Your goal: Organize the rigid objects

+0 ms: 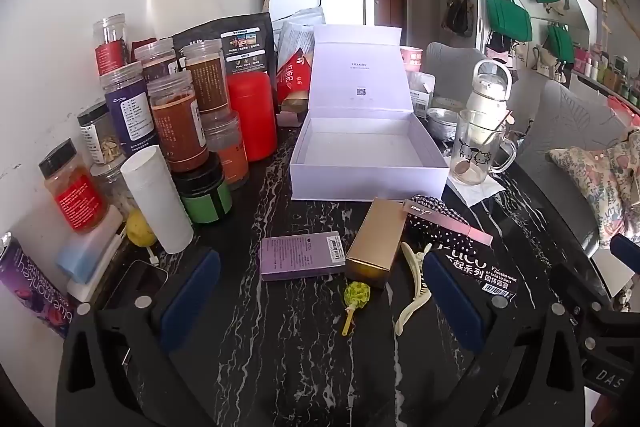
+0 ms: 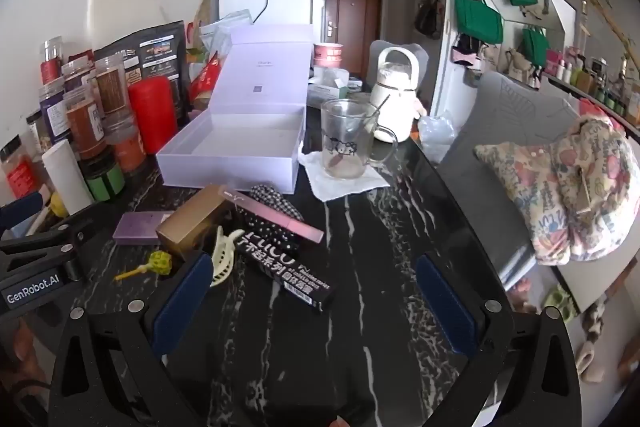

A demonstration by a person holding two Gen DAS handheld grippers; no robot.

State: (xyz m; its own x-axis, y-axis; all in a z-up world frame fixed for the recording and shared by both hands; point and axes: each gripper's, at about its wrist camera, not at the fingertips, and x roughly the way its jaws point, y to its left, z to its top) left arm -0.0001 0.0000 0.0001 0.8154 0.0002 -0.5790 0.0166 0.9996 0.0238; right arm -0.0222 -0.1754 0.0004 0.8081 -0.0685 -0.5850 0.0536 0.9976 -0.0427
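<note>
An open, empty white box (image 1: 368,147) with its lid up sits mid-table, also in the right wrist view (image 2: 232,151). In front of it lie a purple box (image 1: 302,256) (image 2: 140,227), a gold box (image 1: 376,241) (image 2: 192,223), a green lollipop (image 1: 354,297) (image 2: 158,263), a cream hair claw (image 1: 414,283) (image 2: 224,259), a pink stick (image 1: 448,221) (image 2: 276,213), a dotted black scrunchie (image 1: 444,223) (image 2: 272,197) and a black box (image 1: 484,273) (image 2: 288,269). My left gripper (image 1: 320,301) is open and empty above the lollipop. My right gripper (image 2: 316,301) is open and empty beside the black box.
Several spice jars (image 1: 176,123), a red canister (image 1: 252,115) and a white tube (image 1: 158,199) crowd the left by the wall. A glass mug (image 1: 474,147) (image 2: 346,139) on a napkin and a white bottle (image 2: 394,95) stand right of the box. A sofa with a cushion (image 2: 560,187) lies right.
</note>
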